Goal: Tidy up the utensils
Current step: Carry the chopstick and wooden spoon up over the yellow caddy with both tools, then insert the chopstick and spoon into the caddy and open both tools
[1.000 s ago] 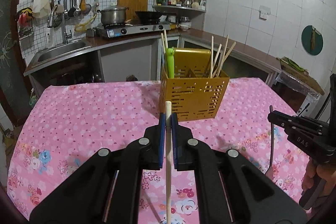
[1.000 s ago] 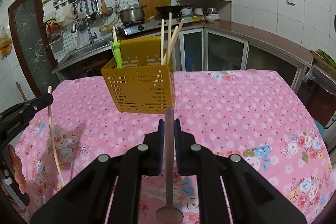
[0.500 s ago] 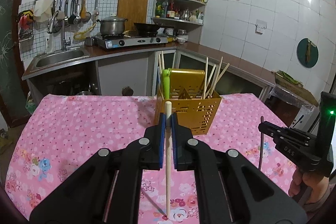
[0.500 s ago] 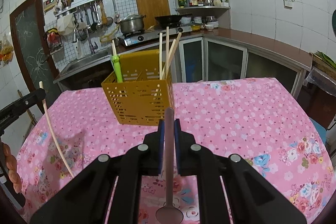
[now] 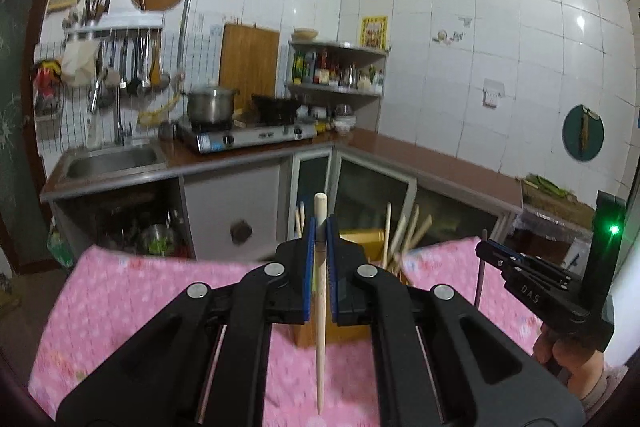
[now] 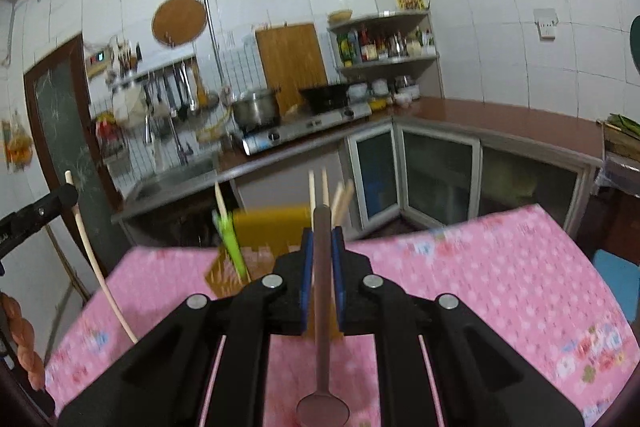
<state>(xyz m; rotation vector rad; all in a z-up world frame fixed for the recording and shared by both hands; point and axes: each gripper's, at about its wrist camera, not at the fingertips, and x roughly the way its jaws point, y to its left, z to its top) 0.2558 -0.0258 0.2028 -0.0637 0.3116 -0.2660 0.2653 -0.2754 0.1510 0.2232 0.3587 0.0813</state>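
My left gripper (image 5: 320,227) is shut on a pale wooden chopstick (image 5: 320,327) that hangs upright, tip down, over the pink cloth. My right gripper (image 6: 322,239) is shut on the handle of a metal spoon (image 6: 323,347) whose bowl hangs low near the camera. The yellow slotted utensil holder (image 6: 272,231) stands on the table beyond both grippers, with several chopsticks (image 6: 324,187) and a green utensil (image 6: 230,243) in it. In the left wrist view the holder (image 5: 362,239) is mostly hidden behind my fingers. Each view shows the other gripper at its edge, the right one (image 5: 484,247) and the left one (image 6: 68,193).
The table carries a pink flowered cloth (image 6: 500,267). Behind it runs a kitchen counter (image 5: 420,155) with a sink (image 5: 112,157), a stove with a pot (image 5: 210,105) and a corner shelf (image 5: 336,67). A person's hand (image 5: 568,359) grips the right tool.
Both grippers have risen with their utensils and tilted up, so the holder and table have dropped lower in each view. The chopstick tip has lifted off the cloth.
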